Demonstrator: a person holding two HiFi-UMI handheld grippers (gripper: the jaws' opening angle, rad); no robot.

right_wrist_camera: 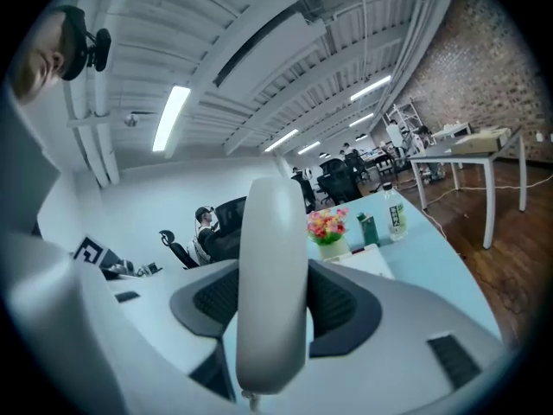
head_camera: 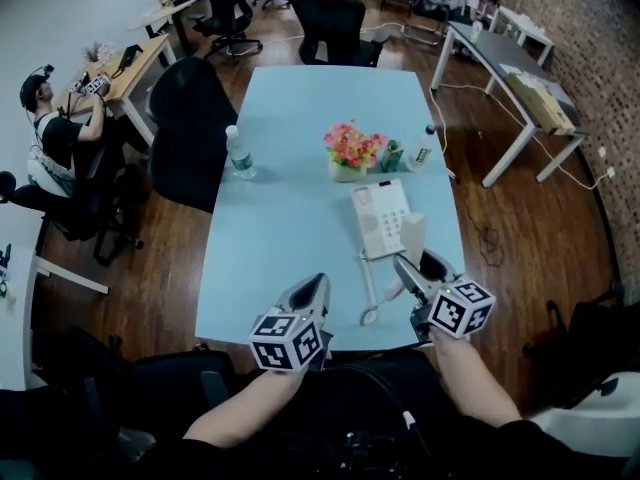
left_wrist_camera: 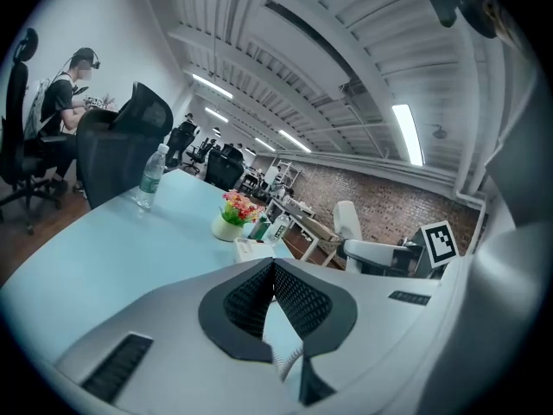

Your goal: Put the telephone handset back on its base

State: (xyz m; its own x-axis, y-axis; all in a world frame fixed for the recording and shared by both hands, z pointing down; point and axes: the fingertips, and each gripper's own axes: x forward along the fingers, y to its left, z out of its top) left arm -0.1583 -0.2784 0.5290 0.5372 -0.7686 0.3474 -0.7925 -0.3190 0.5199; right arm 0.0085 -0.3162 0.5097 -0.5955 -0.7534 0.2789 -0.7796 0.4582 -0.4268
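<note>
The smooth, pale grey plastic telephone handset (right_wrist_camera: 272, 266) stood on end, off its base, clamped across its middle by the right gripper (head_camera: 421, 274), whose dark ribbed pads pressed on both of its flanks. It hung just above the near right corner of the light blue rectangular table (head_camera: 290, 228). It was a rounded, unmarked oblong, and a white coiled cord (head_camera: 367, 288) trailed over the table beside it towards the near edge. The flat white rectangular telephone base (head_camera: 381, 218) lay just beyond it, close to the right edge, its cradle empty as far as the head view showed. The step in hand appeared to be the carry. The handset was lifted and gripped but not yet seated, so the next move would probably call for tipping it level, lining its length up with the base and lowering it squarely, with care that the cord did not snag. The left gripper (left_wrist_camera: 274, 266) hovered over the near edge with its pads closed together on nothing. Farther up the table stood a small pot of pink and orange flowers (head_camera: 350, 153). A clear plastic water bottle (head_camera: 238, 154) stood near the left edge.
</note>
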